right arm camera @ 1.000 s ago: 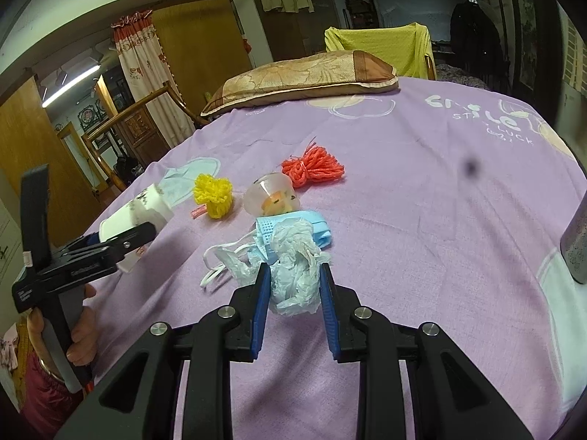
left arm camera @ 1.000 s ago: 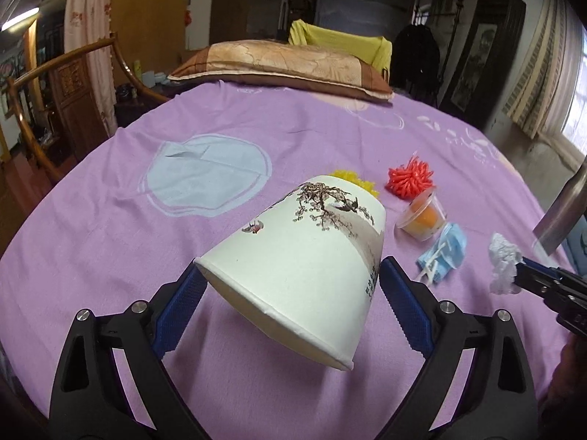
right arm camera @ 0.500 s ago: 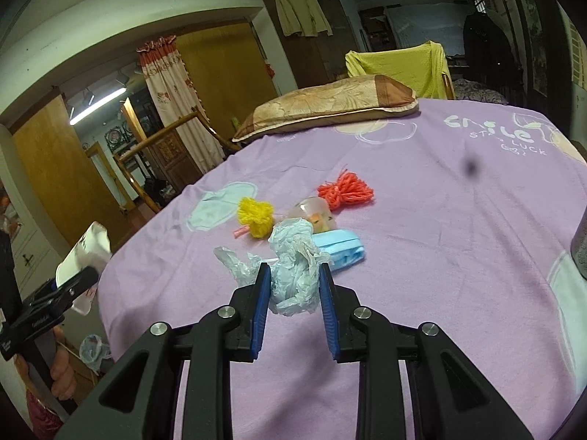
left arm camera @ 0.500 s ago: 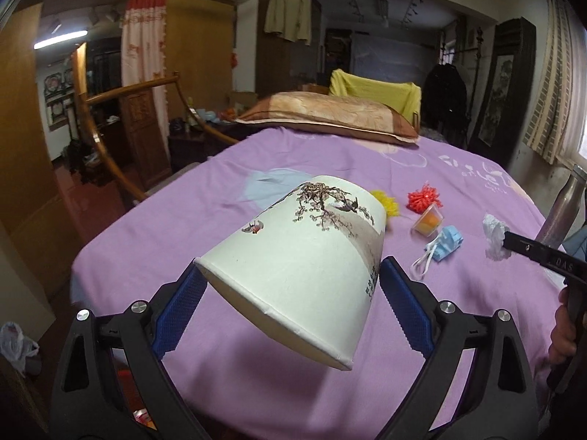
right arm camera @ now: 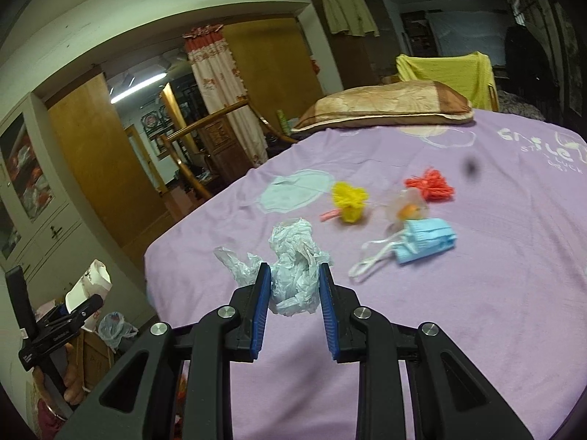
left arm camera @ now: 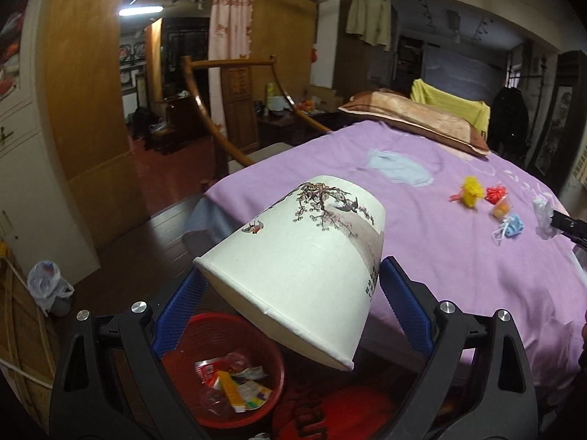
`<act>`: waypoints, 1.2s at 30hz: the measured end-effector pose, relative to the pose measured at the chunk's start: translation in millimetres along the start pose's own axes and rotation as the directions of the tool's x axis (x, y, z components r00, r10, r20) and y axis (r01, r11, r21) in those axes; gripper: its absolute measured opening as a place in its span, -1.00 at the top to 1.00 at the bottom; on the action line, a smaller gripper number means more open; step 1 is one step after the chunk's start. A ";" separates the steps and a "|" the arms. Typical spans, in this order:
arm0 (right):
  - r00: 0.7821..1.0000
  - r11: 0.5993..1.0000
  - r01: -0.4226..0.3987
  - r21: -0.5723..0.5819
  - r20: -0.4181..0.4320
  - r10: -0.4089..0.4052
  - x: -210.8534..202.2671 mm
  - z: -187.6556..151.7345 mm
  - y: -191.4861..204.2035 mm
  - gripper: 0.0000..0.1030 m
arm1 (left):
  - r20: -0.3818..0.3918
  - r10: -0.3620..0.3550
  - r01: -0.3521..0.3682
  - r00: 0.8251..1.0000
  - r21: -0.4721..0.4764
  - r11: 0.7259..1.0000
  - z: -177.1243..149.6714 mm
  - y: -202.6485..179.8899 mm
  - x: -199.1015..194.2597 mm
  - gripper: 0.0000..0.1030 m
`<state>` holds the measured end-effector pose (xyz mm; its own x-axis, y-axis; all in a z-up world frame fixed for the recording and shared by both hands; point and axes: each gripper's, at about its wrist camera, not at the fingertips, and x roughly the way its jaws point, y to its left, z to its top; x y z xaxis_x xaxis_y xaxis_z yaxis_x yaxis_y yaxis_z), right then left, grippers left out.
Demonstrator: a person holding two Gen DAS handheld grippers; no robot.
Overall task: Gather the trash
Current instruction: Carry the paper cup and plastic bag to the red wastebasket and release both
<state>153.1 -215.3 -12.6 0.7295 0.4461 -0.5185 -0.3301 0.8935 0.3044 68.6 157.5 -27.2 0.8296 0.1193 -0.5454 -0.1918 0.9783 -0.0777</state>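
Paper cup (left arm camera: 304, 267) sits clamped in the left gripper (left arm camera: 293, 293), lying on its side with the rim toward the camera at lower left and its base pointing up and right. Directly beneath it, at the bottom of the left wrist view, the red wastebasket (left arm camera: 176, 363) stands on the floor with wrappers already inside, so the drop looks nearly straight down, with only a slight shift left needed. The bed (left arm camera: 422, 227) edge runs just right of the basket, leaving open floor to the left. The right gripper (right arm camera: 295, 286) is closed on a crumpled plastic bag (right arm camera: 293, 267) above the bed, well apart from the basket. A blue face mask (right arm camera: 427, 240), yellow pompom (right arm camera: 348, 200) and red pompom (right arm camera: 433, 185) lie farther up the bed.
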 end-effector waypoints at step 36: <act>0.830 0.865 -0.392 -0.314 -0.526 0.185 172.0 -99.0 290.8 0.35 | -0.233 0.183 -0.254 0.955 -0.325 0.911 -71.3 210.5 66.4 -0.87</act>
<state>123.2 126.3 -92.4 0.2297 0.5625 -0.7942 -0.7595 0.6139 0.2151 45.9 359.3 -139.3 0.6349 0.2536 -0.7298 -0.5556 0.8063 -0.2032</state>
